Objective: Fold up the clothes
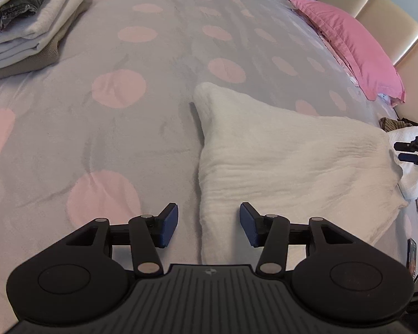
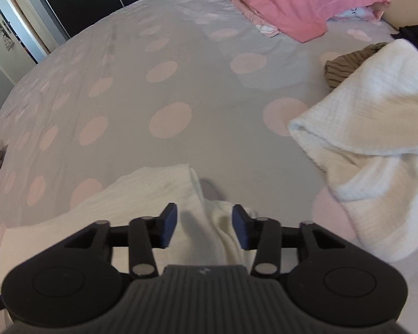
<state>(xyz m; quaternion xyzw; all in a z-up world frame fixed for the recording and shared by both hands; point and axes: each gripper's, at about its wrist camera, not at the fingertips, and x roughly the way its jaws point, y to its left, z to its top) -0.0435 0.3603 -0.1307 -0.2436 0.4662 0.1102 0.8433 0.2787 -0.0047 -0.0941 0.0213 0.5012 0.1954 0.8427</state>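
Note:
A white textured cloth (image 1: pixel 292 161) lies partly folded on the grey bedspread with pink dots (image 1: pixel 119 89). My left gripper (image 1: pixel 209 224) is open and empty, hovering over the cloth's left edge near its front. My right gripper (image 2: pixel 204 226) is open and empty above a bunched end of the same cloth (image 2: pixel 158 192). The right gripper also shows at the right edge of the left wrist view (image 1: pixel 412 151), beside the cloth's right end.
A stack of folded clothes (image 1: pixel 25 19) sits at the far left of the bed. A pink pillow (image 1: pixel 348 44) lies by the cream headboard. Another crumpled white cloth (image 2: pixel 376 128) and a brown striped garment (image 2: pixel 345 66) lie to the right. A door (image 2: pixel 5 36) stands beyond the bed.

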